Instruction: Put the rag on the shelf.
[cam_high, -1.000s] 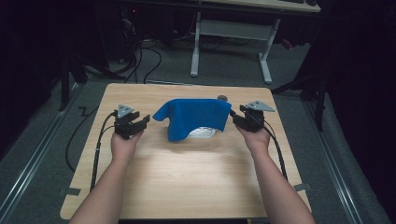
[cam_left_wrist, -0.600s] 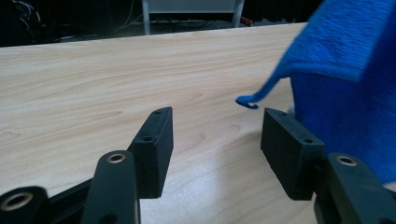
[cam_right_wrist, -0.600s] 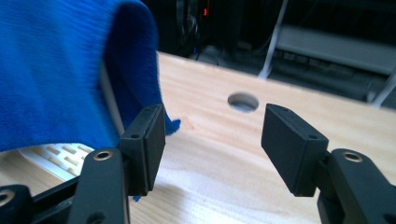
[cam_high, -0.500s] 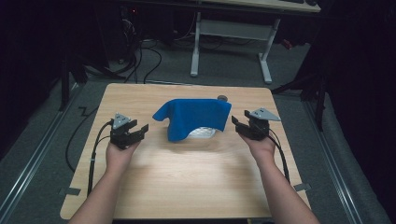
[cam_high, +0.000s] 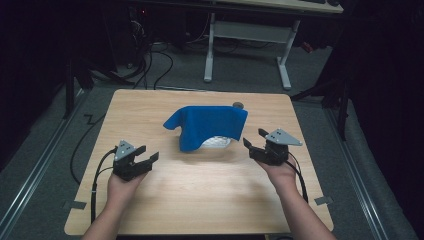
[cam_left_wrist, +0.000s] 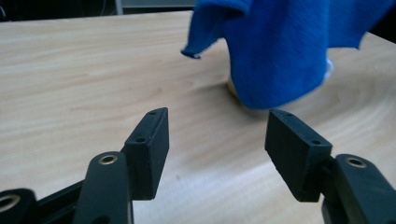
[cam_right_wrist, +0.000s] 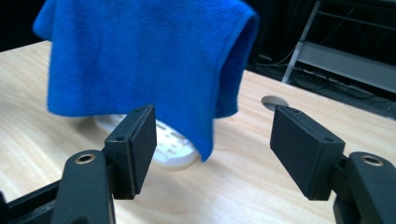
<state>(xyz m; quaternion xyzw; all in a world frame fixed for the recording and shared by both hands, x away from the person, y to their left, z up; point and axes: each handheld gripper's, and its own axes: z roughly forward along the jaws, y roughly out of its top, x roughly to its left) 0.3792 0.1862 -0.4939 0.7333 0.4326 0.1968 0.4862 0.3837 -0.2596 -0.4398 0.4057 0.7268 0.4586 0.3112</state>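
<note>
From the high view, one blue towel (cam_high: 209, 126) lay draped over one white slotted object (cam_high: 216, 142) mid-table (cam_high: 200, 200), between two grippers: left gripper (cam_high: 141, 158) and right gripper (cam_high: 254, 139), each hand-held, well apart from it.

In the left gripper view, the jaws stood spread and empty, the towel (cam_left_wrist: 280, 51) ahead.

In the right gripper view, the jaws gaped, the towel (cam_right_wrist: 140, 56) ahead.
</note>
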